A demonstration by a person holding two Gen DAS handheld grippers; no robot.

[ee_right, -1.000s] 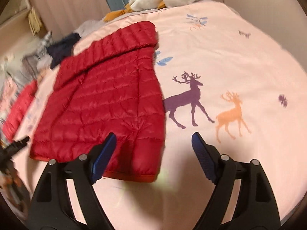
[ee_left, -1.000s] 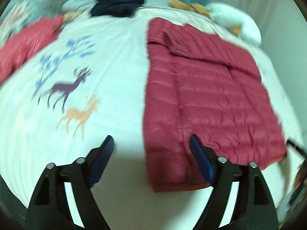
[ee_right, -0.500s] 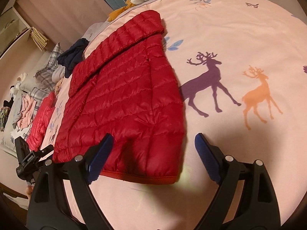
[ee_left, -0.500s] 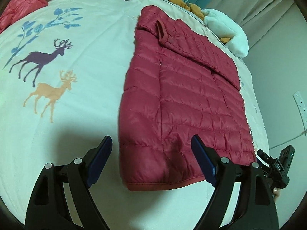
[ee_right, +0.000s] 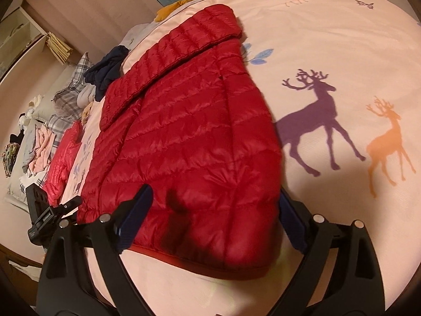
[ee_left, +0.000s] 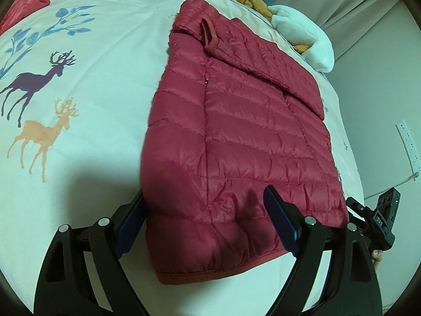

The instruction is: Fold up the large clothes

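Red quilted down jacket (ee_left: 236, 137) lies flat on the bed (ee_left: 105, 60), partly folded, hem toward you, collar end far. Your left gripper (ee_left: 208, 226) is spread wide, its blue pads straddling the jacket's left hem corner; contact with the fabric cannot be confirmed. Your right gripper (ee_right: 213, 223) is likewise spread, straddling the right hem corner, one pad over the fabric, the other at its outer edge. Deer-print bedding (ee_right: 329, 118) carries a white plush toy (ee_left: 302, 39) beyond the collar and dark clothes (ee_right: 108, 71) nearby.

Bed (ee_left: 110, 84) — red jacket (ee_left: 236, 137) on it.
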